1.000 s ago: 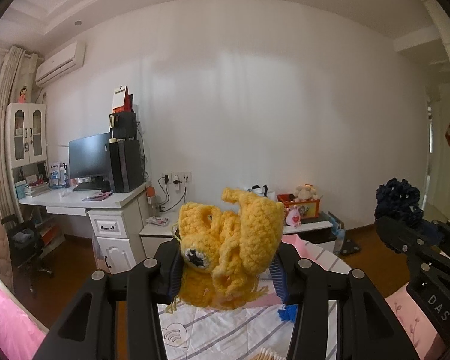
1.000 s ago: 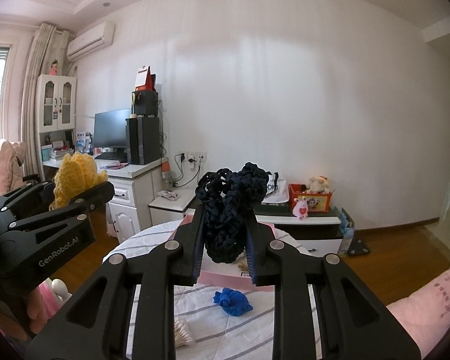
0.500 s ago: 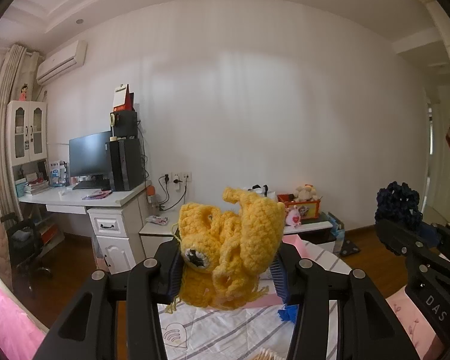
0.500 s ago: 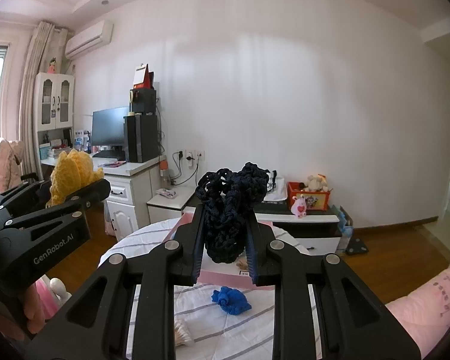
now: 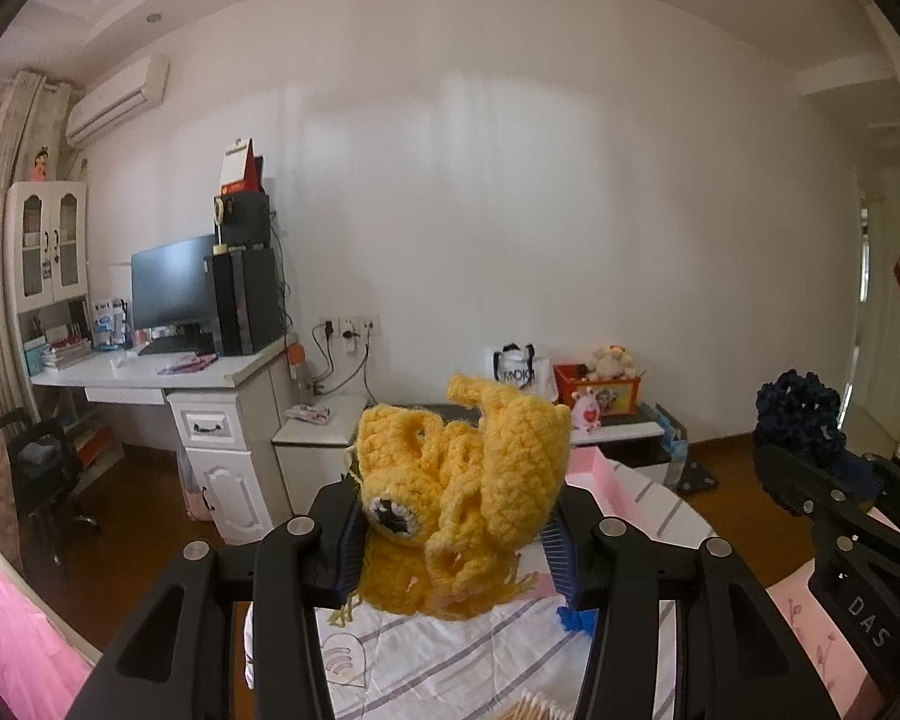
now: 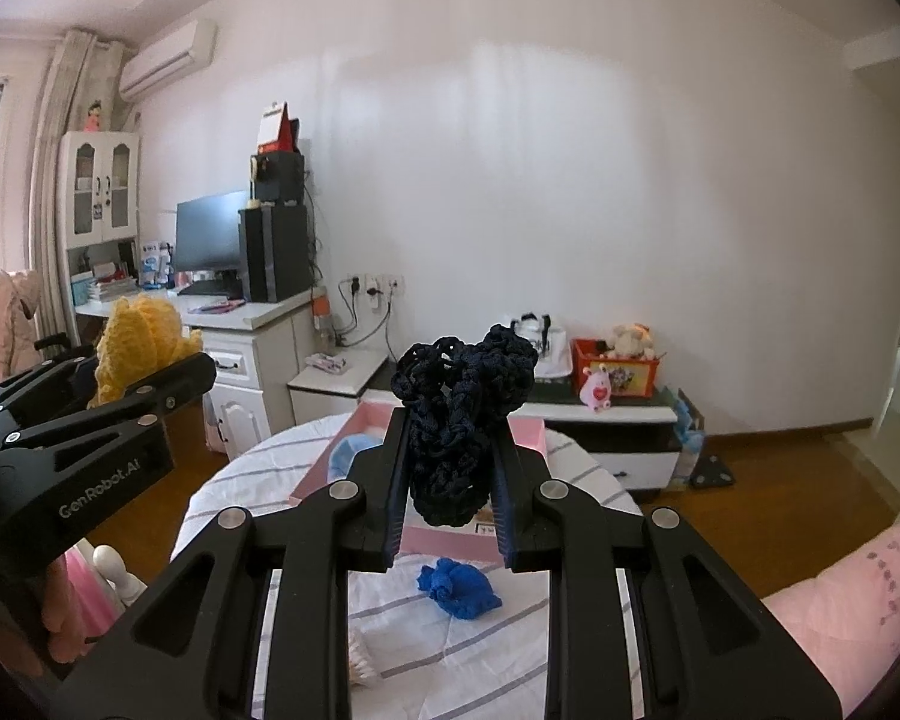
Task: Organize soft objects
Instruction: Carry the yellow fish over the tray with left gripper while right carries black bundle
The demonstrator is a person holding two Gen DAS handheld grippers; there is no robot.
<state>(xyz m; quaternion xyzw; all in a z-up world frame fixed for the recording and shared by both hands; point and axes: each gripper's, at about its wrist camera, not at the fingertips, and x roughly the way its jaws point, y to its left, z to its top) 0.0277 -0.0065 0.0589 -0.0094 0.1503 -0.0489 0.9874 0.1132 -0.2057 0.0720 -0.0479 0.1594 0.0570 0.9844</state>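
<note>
1. Yellow crochet toy sits clamped between the left gripper pads, held aloft above the striped tablecloth.
2. Navy crochet piece is pinched in the right gripper (raised too).
3. Pink box lies below; blue crochet piece at its 6 o'clock.

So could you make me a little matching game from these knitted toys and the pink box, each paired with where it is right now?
Things:
1. yellow crocheted toy
2. dark navy crocheted toy
3. bright blue crocheted toy
4. shallow pink box

Places:
A. lying loose on the striped tablecloth
B. clamped in the left gripper
C. standing on the table behind the blue toy
D. clamped in the right gripper

Pairs: 1-B, 2-D, 3-A, 4-C
</note>
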